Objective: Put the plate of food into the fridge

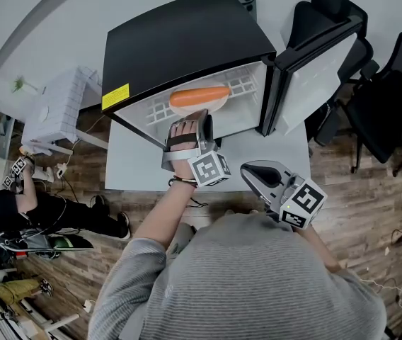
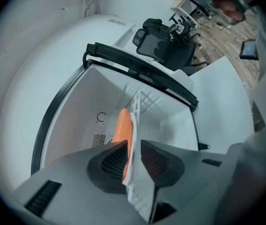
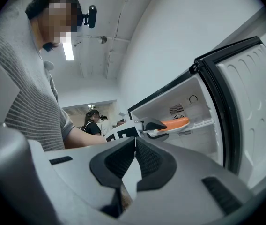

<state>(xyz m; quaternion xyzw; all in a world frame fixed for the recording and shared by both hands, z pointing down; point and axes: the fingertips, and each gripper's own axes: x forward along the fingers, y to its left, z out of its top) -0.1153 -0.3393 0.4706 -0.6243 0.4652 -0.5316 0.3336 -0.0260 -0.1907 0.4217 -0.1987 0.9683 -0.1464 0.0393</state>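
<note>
Plate of food (image 2: 132, 135) lies inside the fridge (image 1: 187, 41), flat on the white wire shelf (image 1: 242, 86) and close to its front edge. One long orange piece of food (image 1: 199, 95) lies across it (a carrot or a sausage, I cannot say which). I judge the plate to be thin, stiff and rather light, with a smooth rim. It may therefore slide easily on the wires, and the round food may roll if the plate is tilted. The best place to take hold seems to be the near rim, pinched from above and below, with the plate kept level. The left claw (image 1: 195, 122) is at exactly this place. Its jaws are spread, one on each side of the rim, and the left gripper view shows a clear gap beside the plate, so they do not pinch it. The right claw (image 1: 255, 170) is lower, near the person's body and over the white bench (image 1: 137, 168), with its jaws pressed together on nothing. The fridge door (image 1: 314, 69) stands wide open at the right, so I think the task is nearly finished.
</note>
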